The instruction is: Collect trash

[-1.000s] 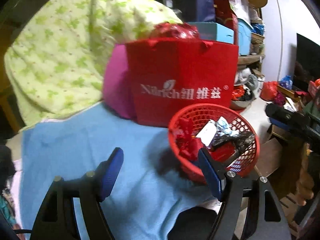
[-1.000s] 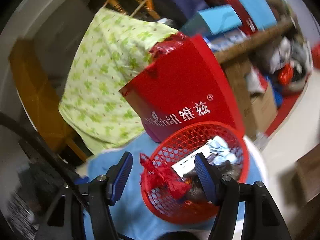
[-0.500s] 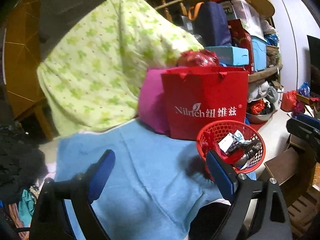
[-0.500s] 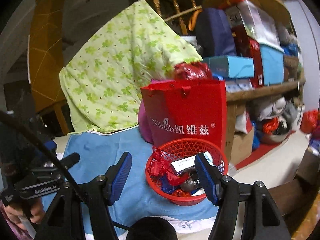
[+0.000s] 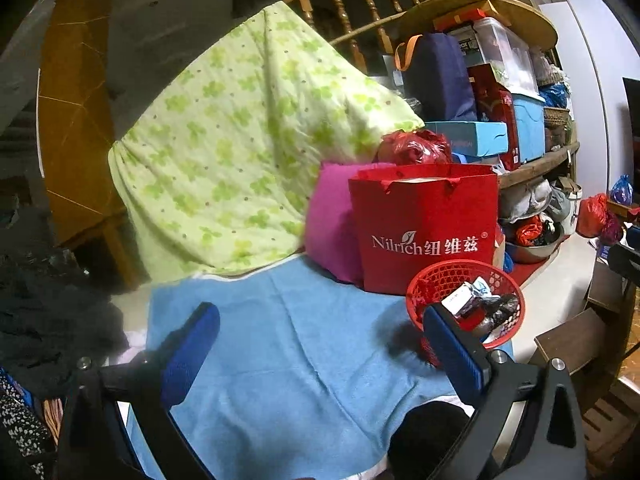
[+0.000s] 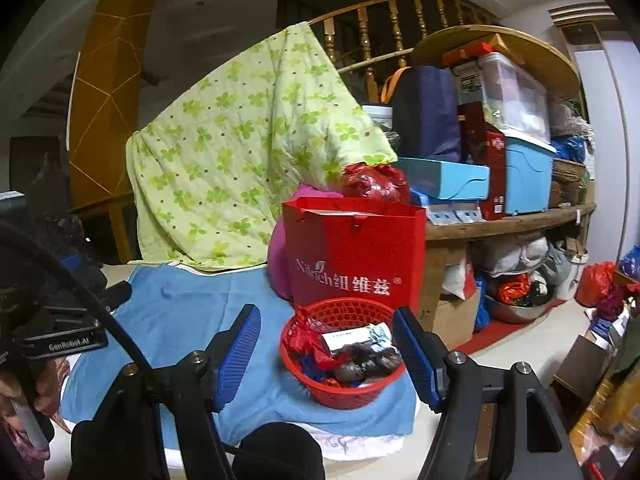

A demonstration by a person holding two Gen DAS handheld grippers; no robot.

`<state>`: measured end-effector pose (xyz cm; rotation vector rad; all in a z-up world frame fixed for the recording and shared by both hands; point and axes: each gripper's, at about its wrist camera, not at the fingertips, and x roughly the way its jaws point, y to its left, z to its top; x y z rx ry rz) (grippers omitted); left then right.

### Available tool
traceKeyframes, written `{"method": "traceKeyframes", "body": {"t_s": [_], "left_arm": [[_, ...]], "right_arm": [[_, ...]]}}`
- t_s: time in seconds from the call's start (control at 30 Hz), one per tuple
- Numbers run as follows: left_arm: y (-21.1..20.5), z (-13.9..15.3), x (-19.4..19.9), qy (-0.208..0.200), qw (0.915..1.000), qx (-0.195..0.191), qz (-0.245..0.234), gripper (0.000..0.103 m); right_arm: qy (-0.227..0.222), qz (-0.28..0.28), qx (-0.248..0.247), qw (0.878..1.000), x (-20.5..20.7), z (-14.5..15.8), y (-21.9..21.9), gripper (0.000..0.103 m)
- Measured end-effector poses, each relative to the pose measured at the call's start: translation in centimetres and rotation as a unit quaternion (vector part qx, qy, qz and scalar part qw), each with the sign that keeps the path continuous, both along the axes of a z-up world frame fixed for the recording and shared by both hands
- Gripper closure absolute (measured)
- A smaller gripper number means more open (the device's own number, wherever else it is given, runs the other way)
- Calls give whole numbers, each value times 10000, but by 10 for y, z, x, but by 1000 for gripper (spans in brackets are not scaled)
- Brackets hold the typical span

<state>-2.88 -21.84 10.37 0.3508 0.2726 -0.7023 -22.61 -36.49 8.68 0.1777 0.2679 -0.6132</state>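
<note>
A red mesh basket [image 6: 352, 390] stands on a blue cloth [image 6: 180, 312] near its front right corner. It holds wrappers, a white packet [image 6: 352, 338] and red crumpled trash. It also shows in the left wrist view [image 5: 448, 272], at the right. My right gripper [image 6: 326, 354] is open and empty, held back from the basket, which shows between its fingers. My left gripper [image 5: 320, 352] is open and empty above the blue cloth [image 5: 288, 344], left of the basket. The left gripper's body shows in the right wrist view [image 6: 60, 336] at the far left.
A red paper bag [image 6: 356, 256] and a pink bag [image 5: 332, 224] stand right behind the basket. A green patterned quilt [image 5: 240, 152] hangs behind them. Cluttered wooden shelves [image 6: 508, 220] with boxes stand to the right. Dark clothes [image 5: 40, 312] lie at the left.
Both grippers have pulled back and away from the basket, which now looks smaller and farther. Both stay open and empty.
</note>
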Motion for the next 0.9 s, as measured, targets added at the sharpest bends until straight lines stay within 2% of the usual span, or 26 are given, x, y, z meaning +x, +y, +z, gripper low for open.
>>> {"method": "traceKeyframes", "body": {"t_s": [0.3, 0.67, 0.9], "left_arm": [[0, 3, -35, -155, 9996, 216, 4, 2], [9, 8, -52, -249, 9995, 209, -15, 2], [16, 13, -50, -230, 9996, 112, 94, 2]], "right_arm": [[-381, 14, 105, 9992, -22, 2, -1, 27], [-421, 141, -99, 9990, -24, 7, 10, 26], [-245, 213, -158, 9993, -17, 6, 19, 26]]}}
